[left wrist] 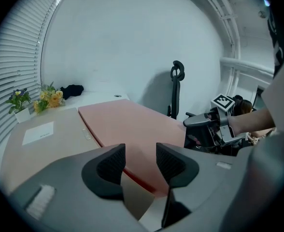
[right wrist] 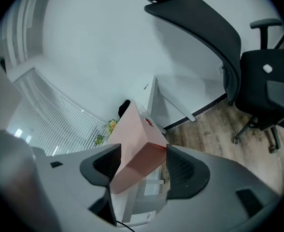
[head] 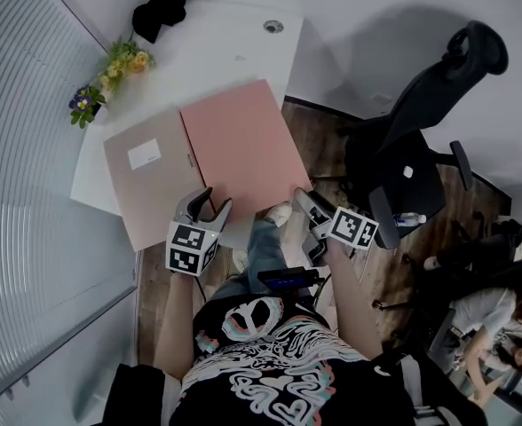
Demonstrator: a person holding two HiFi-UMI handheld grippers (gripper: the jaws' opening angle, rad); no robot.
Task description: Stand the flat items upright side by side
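Two flat folders lie side by side on the white table (head: 234, 51). The tan folder (head: 146, 189) with a white label is on the left, the pink folder (head: 239, 149) on the right. My left gripper (head: 215, 201) is open at the near edge where the two folders meet. In the left gripper view the pink folder's (left wrist: 127, 120) near edge shows between the jaws of the left gripper (left wrist: 139, 161), with the pads clear of it. My right gripper (head: 304, 201) is at the pink folder's near right corner. That corner (right wrist: 137, 144) lies between the wide-apart jaws of the right gripper (right wrist: 138, 166), unpressed.
A small pot of flowers (head: 110, 74) and a black cloth (head: 159, 11) sit at the table's far left. A black office chair (head: 421, 149) stands on the wood floor to the right. A person (head: 492, 318) sits at lower right. Window blinds run along the left.
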